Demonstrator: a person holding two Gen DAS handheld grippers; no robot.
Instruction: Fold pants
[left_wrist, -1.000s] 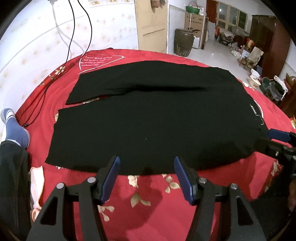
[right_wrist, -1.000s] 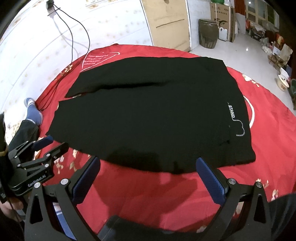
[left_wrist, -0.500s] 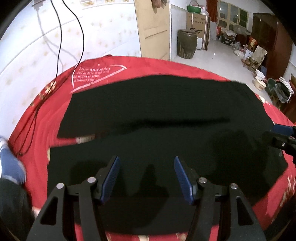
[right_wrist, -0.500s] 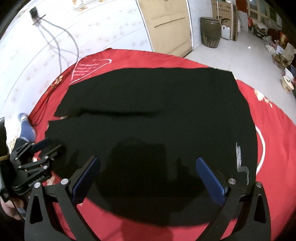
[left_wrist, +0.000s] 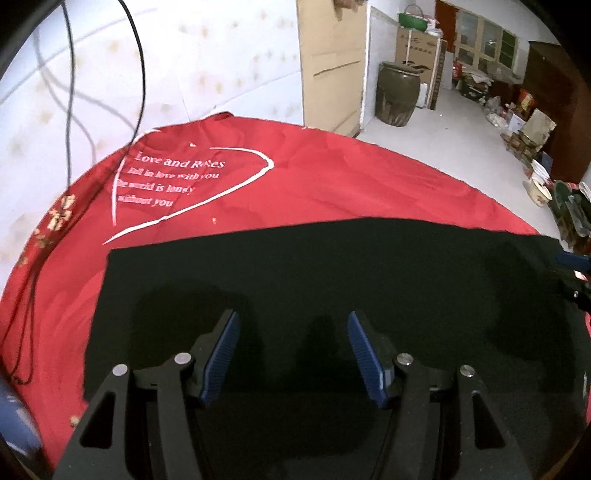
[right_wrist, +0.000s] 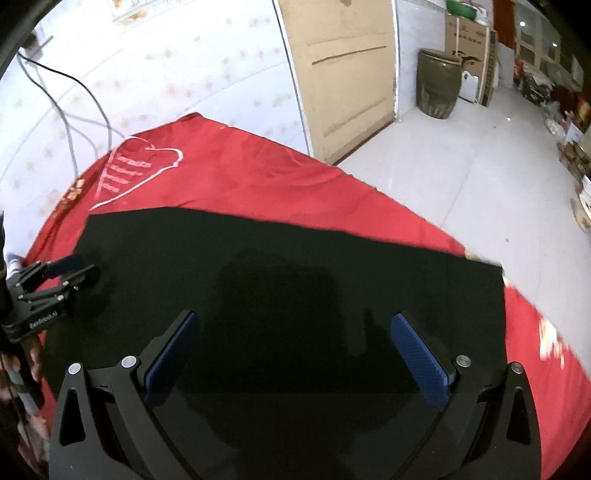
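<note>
Black pants (left_wrist: 332, 266) lie flat on a red bedspread (left_wrist: 295, 188) and fill the lower half of both views (right_wrist: 295, 266). My left gripper (left_wrist: 291, 332) is open and empty, hovering over the pants near their left end. My right gripper (right_wrist: 295, 332) is open wide and empty, over the pants' middle. The left gripper also shows at the left edge of the right wrist view (right_wrist: 55, 277). The right gripper's tip shows at the right edge of the left wrist view (left_wrist: 572, 273). The near edge of the pants is hidden under the grippers.
The bedspread has a white heart with lettering (left_wrist: 173, 177) at the far left. Black cables (left_wrist: 70, 110) hang down the wall. A wooden door (right_wrist: 343, 70), a dark jar (right_wrist: 437, 85) and clutter (left_wrist: 524, 122) stand on the floor beyond the bed.
Both grippers have moved forward over the pants, from the near edge towards the far side. The far pant leg edge now looks close. Both stay open.
</note>
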